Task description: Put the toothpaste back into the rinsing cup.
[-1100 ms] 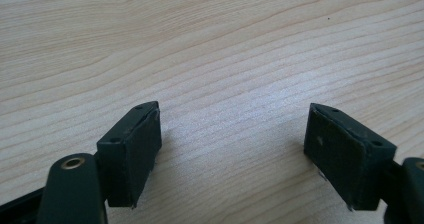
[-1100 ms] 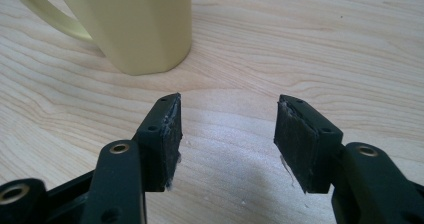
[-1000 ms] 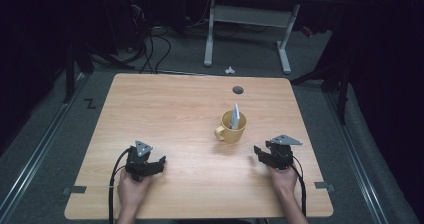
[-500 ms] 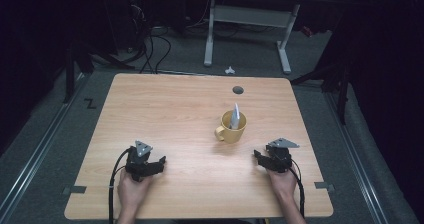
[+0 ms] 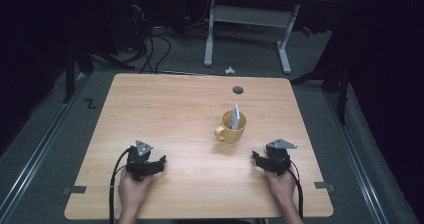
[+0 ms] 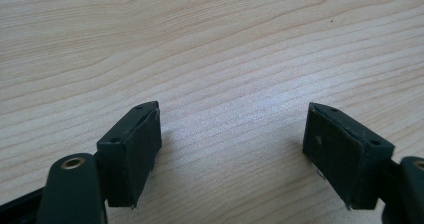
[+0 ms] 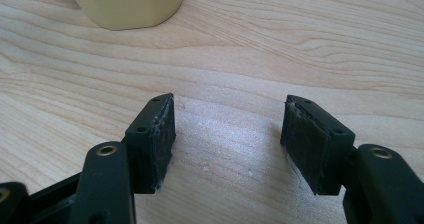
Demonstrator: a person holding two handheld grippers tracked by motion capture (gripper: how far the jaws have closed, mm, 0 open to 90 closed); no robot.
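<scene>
A yellow mug (image 5: 231,127) stands right of the table's middle, its handle toward the left, with a pale grey-white object (image 5: 235,115) sticking up out of it. Its base (image 7: 127,4) shows at the top of the right gripper view. My left gripper (image 5: 159,162) rests low on the wooden table (image 5: 165,114) near the front left, held by a hand. Its jaws stand wide apart over bare wood (image 6: 232,134). My right gripper (image 5: 256,159) sits at the front right, a little below and right of the mug, open (image 7: 227,129) with nothing between its pads.
A dark round hole (image 5: 238,90) lies in the tabletop near its far edge. Beyond the table stands a white desk frame (image 5: 247,21), with cables (image 5: 150,44) on the grey floor. A small white thing (image 5: 229,70) lies on the floor behind the table.
The right gripper has drawn back slightly toward the table's front edge. The left gripper and the mug have stayed put.
</scene>
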